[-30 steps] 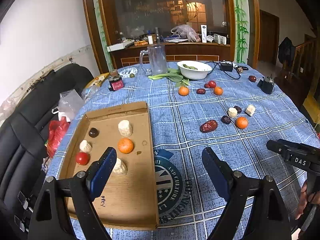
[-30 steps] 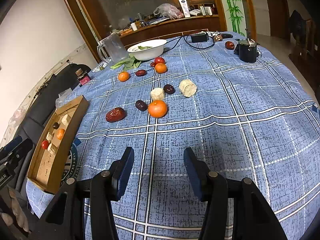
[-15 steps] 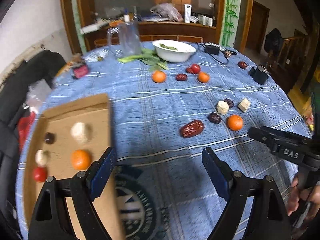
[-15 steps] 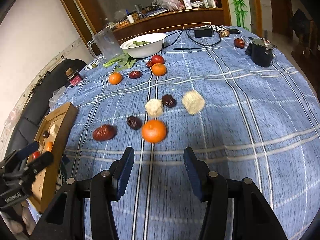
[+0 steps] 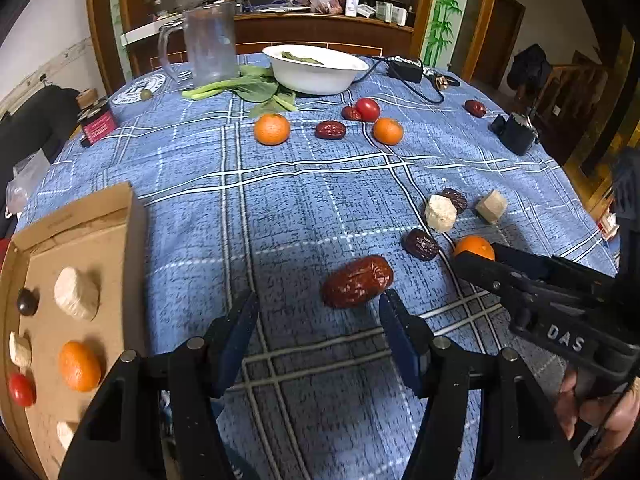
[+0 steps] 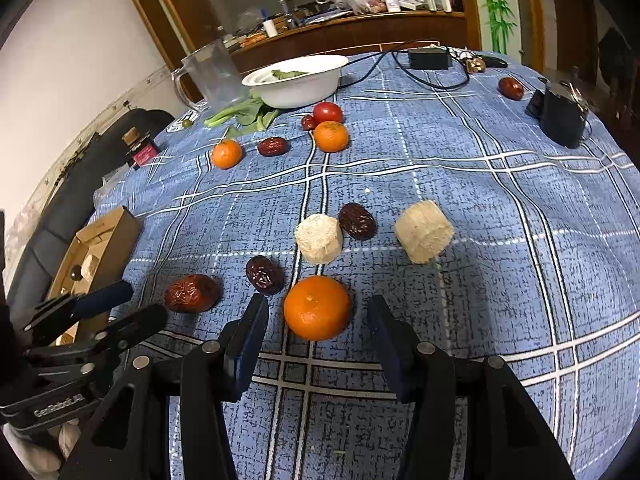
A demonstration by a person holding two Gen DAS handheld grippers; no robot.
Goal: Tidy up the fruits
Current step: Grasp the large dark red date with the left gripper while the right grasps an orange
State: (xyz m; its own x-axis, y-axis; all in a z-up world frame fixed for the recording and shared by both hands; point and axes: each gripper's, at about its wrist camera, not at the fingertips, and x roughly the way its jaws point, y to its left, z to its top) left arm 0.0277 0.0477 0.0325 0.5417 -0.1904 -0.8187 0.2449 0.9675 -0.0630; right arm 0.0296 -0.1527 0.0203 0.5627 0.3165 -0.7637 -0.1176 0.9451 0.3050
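Nearer now: fruit-filled cardboard tray (image 5: 80, 216)

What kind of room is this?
Probably a home dining room: a round table under a blue plaid tablecloth, a wooden sideboard cluttered with household items, and a white bowl with greens.

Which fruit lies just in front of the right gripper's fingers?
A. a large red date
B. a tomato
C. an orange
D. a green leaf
C: the orange lies just ahead of the right gripper, between its finger tips, not yet touched.
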